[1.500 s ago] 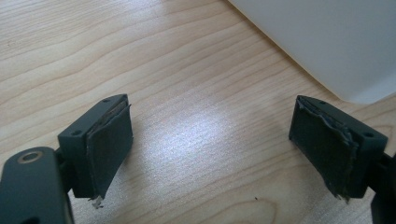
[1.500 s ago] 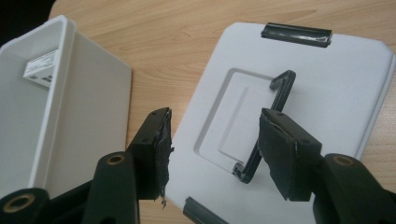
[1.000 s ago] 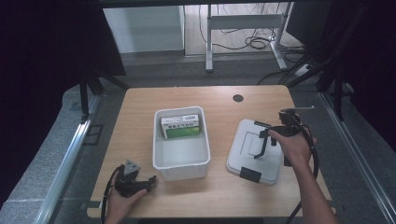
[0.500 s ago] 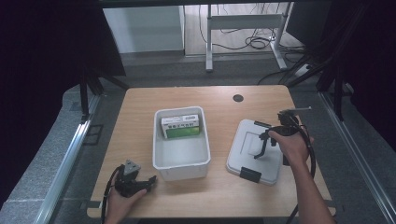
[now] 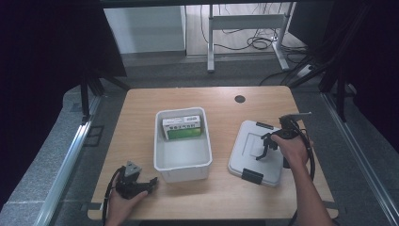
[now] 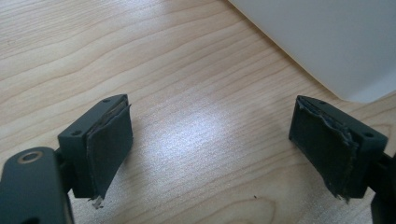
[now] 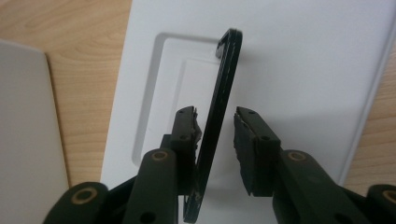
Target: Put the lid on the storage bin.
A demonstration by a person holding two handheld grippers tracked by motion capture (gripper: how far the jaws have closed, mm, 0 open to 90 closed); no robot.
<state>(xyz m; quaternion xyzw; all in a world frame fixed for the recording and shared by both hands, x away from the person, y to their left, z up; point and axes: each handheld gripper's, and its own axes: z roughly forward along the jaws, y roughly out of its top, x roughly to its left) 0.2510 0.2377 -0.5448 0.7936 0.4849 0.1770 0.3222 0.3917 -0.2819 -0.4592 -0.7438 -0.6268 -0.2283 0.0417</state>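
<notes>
My right tongs (image 7: 217, 135) hang over the lid (image 5: 256, 150), which lies flat on the desk (image 5: 221, 197) just right of the open bin (image 5: 182, 162). The lid's thin black handle (image 7: 219, 107) stands up between the jaws, which have just been closing; one pad touches it and the other is a sliver off, so nothing is pinched yet. I judge the lid light, stiff plastic, smooth enough to slip, and likely to swing if gripped off-centre. The middle of the handle is the place to hold. My left tongs (image 6: 212, 154) rest spread and empty by the bin's near corner.
</notes>
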